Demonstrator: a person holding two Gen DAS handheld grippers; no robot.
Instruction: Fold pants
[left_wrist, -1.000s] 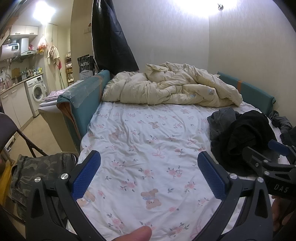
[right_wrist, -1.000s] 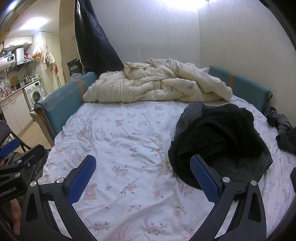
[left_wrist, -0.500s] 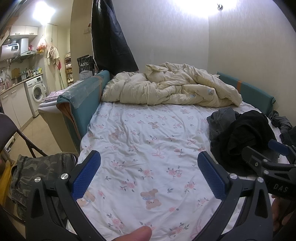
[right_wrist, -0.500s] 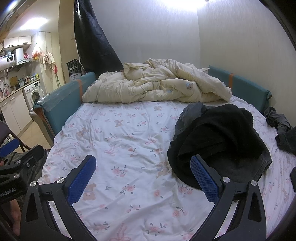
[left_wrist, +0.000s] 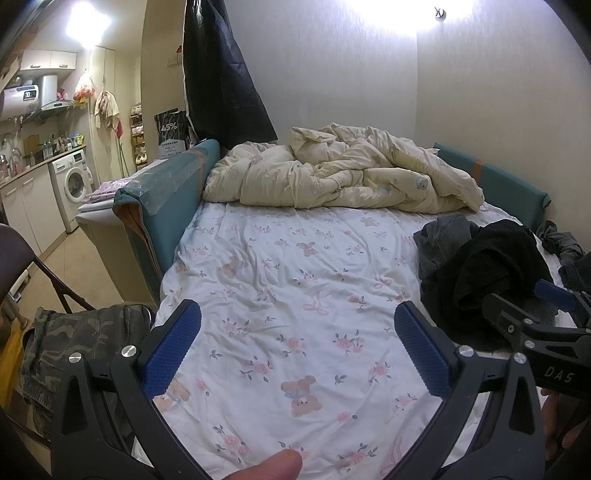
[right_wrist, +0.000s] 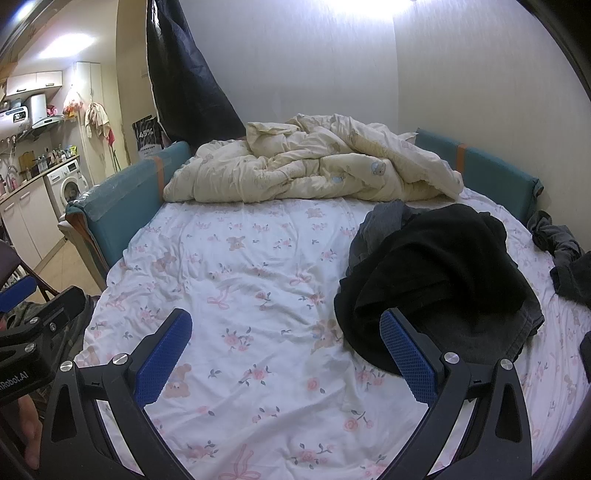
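Hovering above a bed, two hand-held grippers with fingers spread and empty.

Blue-padded fingers (left_wrist: 173, 347) of the left gripper (left_wrist: 297, 345) and of the right gripper (right_wrist: 286, 349) stand wide apart, pinching nothing, over the white floral bed sheet (right_wrist: 258, 266). A crumpled heap of black and grey pants (right_wrist: 439, 280) lies on the sheet's right side, just beyond the right gripper. Farther back rests a rumpled cream quilt (left_wrist: 343, 177).
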